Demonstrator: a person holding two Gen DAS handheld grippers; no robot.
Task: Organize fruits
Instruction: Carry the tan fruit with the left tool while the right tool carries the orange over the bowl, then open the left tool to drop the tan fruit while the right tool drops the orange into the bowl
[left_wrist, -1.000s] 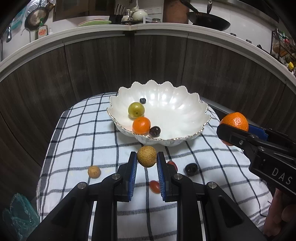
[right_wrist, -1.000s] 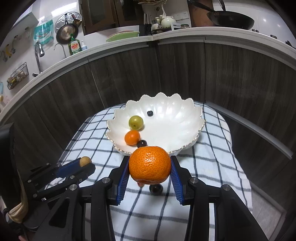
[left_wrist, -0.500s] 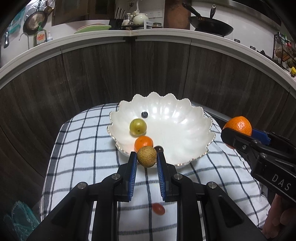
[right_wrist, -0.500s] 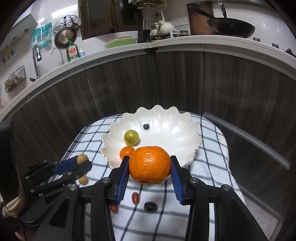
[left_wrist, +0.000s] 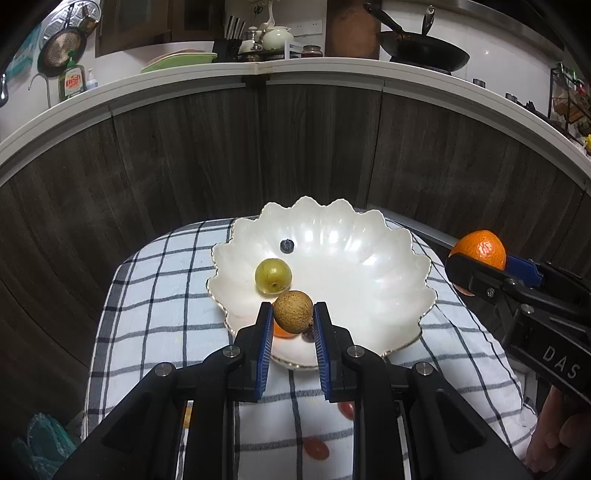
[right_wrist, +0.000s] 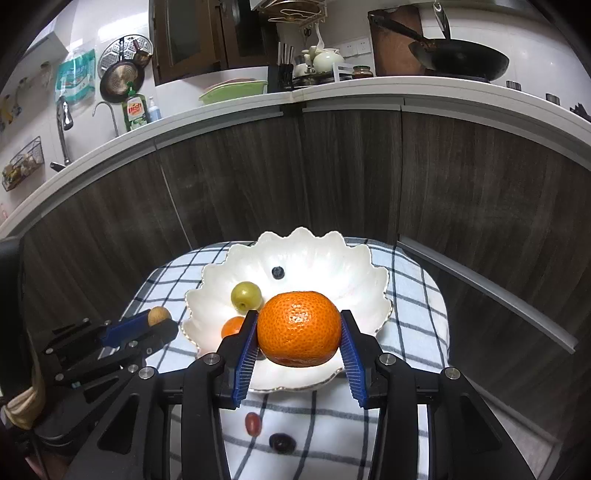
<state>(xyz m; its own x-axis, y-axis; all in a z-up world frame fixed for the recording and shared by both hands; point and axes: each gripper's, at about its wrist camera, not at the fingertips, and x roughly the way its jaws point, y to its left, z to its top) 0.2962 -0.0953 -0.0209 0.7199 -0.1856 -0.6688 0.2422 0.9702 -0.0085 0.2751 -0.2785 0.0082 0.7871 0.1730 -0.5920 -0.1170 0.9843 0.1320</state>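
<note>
My left gripper (left_wrist: 293, 317) is shut on a small brown round fruit (left_wrist: 293, 312), held above the near rim of the white scalloped bowl (left_wrist: 369, 266). My right gripper (right_wrist: 299, 334) is shut on a large orange (right_wrist: 299, 328), above the bowl's near side (right_wrist: 332, 258). The bowl holds a green fruit (left_wrist: 273, 276), a blueberry (left_wrist: 287, 245), a small orange (right_wrist: 232, 326) and a dark fruit, partly hidden. Each gripper shows in the other's view: the right one (left_wrist: 476, 269) and the left one (right_wrist: 155, 321).
The bowl sits on a checked cloth (left_wrist: 147, 295) over a small table. Red grape-like fruits (left_wrist: 317, 447) and a dark one (right_wrist: 281, 442) lie on the cloth near me. Dark wooden cabinet fronts (left_wrist: 295, 147) rise behind the table.
Both grippers have risen and moved forward toward the bowl with their fruits. The bowl now lies right under the fingertips, and the loose fruits on the cloth have slid down the views.
</note>
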